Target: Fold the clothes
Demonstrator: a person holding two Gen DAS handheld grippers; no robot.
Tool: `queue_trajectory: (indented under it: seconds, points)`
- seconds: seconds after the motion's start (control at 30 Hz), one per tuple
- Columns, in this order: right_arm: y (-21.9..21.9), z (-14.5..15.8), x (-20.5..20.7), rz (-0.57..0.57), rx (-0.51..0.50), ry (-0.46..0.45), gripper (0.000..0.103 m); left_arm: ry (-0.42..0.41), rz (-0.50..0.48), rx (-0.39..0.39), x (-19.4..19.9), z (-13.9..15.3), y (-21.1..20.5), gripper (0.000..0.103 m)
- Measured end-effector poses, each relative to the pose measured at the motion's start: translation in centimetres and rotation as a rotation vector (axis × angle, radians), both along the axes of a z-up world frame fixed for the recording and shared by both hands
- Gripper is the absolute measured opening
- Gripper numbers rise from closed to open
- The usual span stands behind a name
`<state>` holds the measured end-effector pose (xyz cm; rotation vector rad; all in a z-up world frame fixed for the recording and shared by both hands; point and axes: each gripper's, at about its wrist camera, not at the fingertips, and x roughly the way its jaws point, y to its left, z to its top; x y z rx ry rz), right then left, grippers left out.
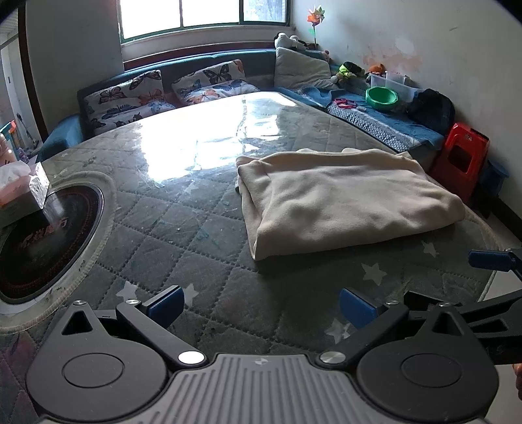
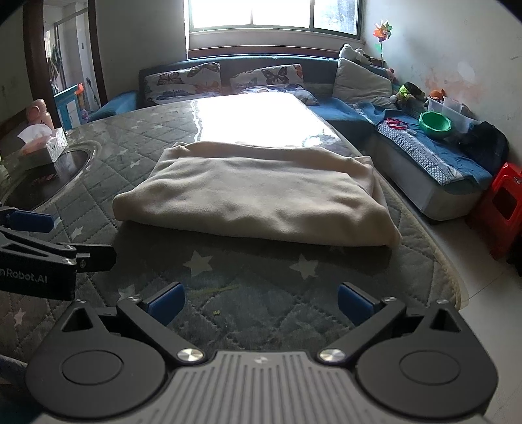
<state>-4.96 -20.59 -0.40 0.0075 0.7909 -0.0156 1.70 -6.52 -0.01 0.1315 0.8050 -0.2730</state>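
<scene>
Already folded, the cream garment [image 2: 257, 195] lies on the quilted table [image 2: 261, 287], beyond both grippers.
Left gripper [image 1: 261, 308] and right gripper [image 2: 261, 303] gape wide, empty; pinching only its top layer could drag the fold open.

- A lived-in home sitting room.
- A dark blue corner sofa [image 2: 329, 111] with butterfly-print cushions [image 2: 182, 80] sits under a wide window [image 2: 274, 14].
- Soft toys [image 1: 288, 40], a green plastic bowl [image 1: 381, 98] and a red plastic stool [image 1: 463, 156] line the stained wall.
</scene>
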Motion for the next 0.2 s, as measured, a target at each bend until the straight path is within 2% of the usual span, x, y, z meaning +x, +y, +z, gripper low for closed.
queue_trajectory:
  seconds: [0.2]
  points:
    - [-0.03,0.04,-0.01,0.000,-0.003,-0.003,0.103,-0.003,0.004,-0.001,0.02,0.00,0.05,0.103]
